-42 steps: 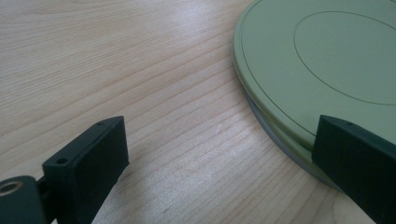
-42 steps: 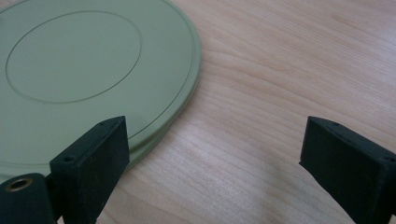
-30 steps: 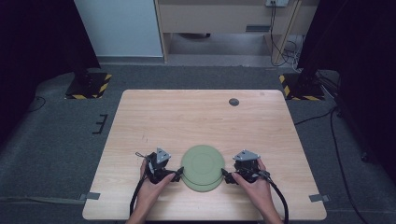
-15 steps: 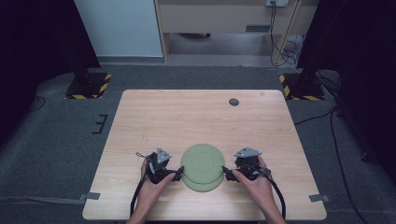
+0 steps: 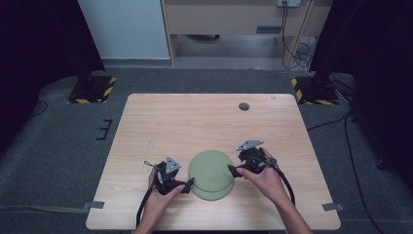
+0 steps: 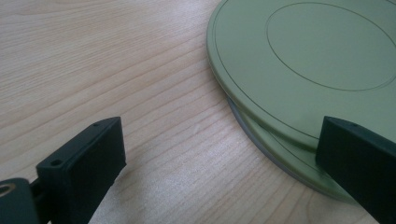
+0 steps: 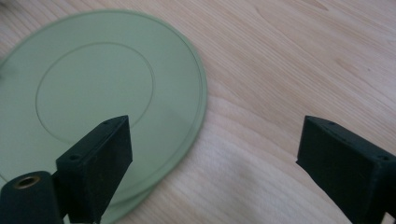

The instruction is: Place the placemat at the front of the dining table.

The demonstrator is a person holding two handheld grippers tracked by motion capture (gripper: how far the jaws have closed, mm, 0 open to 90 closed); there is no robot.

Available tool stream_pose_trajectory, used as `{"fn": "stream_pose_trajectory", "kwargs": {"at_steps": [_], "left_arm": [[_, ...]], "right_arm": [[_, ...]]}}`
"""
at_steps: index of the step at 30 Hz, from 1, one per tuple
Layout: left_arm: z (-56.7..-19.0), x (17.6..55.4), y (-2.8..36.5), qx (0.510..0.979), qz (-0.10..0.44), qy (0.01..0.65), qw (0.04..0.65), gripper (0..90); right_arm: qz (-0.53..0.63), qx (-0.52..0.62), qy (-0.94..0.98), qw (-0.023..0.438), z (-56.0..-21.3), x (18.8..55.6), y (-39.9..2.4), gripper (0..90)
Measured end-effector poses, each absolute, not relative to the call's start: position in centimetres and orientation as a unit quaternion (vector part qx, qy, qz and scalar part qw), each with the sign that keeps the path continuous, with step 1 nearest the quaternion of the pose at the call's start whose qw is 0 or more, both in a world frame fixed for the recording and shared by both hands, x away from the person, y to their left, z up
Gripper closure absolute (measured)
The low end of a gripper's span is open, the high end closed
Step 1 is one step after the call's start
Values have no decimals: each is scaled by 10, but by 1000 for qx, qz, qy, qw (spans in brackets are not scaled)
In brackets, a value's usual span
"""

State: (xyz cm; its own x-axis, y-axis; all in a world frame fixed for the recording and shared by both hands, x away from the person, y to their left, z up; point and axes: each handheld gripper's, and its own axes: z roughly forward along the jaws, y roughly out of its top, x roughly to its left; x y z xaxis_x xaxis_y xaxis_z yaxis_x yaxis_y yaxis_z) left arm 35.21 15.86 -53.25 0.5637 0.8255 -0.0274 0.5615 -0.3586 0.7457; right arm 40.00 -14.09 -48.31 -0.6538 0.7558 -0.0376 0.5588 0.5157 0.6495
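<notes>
So there are two flat round sage-green plates with a smooth matte finish, stacked a bit off-centre in the lower middle of the high view, on a pale wood-grain worktop. Each plate has a thin raised rim and a fine engraved circle around its centre; the left gripper view shows the top plate overhanging the lower plate. The left gripper sits just left of the stack, blocky black jaws wide apart with nothing clamped, one jaw over bare wood and the other in front of the stack's edge. The right gripper is at the stack's right edge, jaws have just been closing a little but are apart, plate rim between them, not pinched. Only other thing is a small dark round disc well apart near the worktop's upper right.
</notes>
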Motion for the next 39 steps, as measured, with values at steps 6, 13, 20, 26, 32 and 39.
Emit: {"fn": "stream_pose_trajectory", "kwargs": {"at_steps": [6, 13, 20, 26, 32, 39], "left_arm": [[-532, 353, 155, 801, 191, 433, 367, 12], [-530, 348, 157, 803, 184, 428, 373, 34], [-531, 346, 151, 810, 177, 417, 371, 32], [-532, 345, 149, 813, 176, 415, 369, 28], [-533, 344, 149, 813, 175, 415, 370, 28], [-532, 342, 146, 814, 177, 412, 368, 21]], "right_arm": [[313, 381, 861, 126, -485, 418, -131, 144], [308, 369, 871, 104, -493, 435, -116, 152], [307, 383, 867, 85, -507, 445, -112, 149], [317, 392, 861, 67, -511, 451, -112, 146], [317, 397, 859, 65, -510, 451, -113, 141], [327, 392, 858, 58, -507, 444, -116, 182]]}}
